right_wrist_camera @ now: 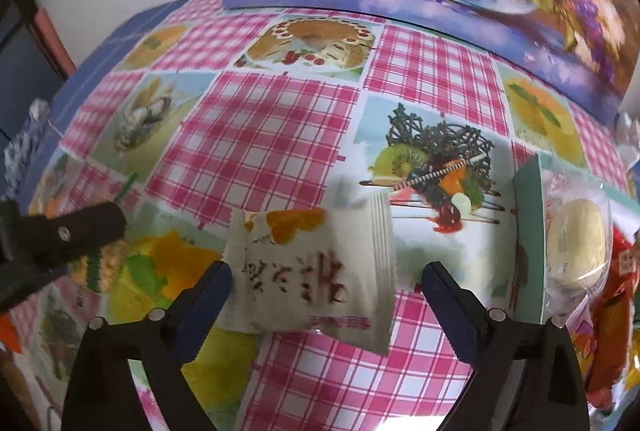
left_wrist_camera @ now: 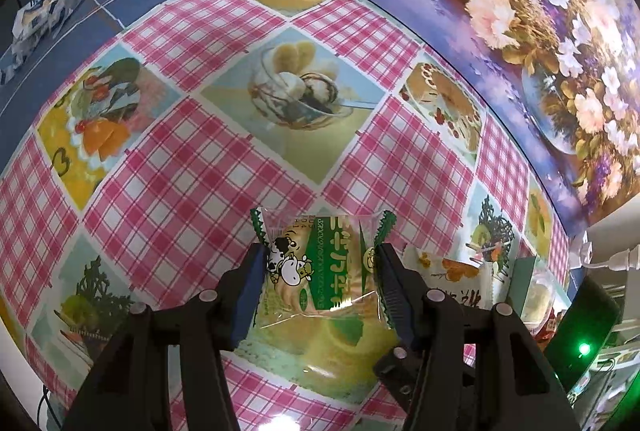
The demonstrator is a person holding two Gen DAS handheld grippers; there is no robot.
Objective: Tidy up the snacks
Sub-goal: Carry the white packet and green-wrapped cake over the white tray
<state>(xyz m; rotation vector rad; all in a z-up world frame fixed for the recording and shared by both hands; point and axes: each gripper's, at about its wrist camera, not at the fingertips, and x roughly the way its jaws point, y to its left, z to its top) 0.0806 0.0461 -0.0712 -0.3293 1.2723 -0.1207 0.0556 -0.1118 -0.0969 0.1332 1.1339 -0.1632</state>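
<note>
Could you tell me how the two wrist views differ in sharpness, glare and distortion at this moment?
Left wrist view: sharp, the green cow-print snack packet crisp between the left gripper pads; a white glare spot at the bottom edge of the tablecloth. Right wrist view: motion-blurred, the red print on the white snack packet smeared. Both: strong fisheye bulge, dark corners.

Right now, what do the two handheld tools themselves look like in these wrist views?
Both look alike. The left tool and the right tool each have two matte black, angular plastic fingers with round silver pins at the joints. The inner pads are dark blue; a ribbed black strip edges one left pad. No cables, markings, sleeves or hands are visible on them.
</note>
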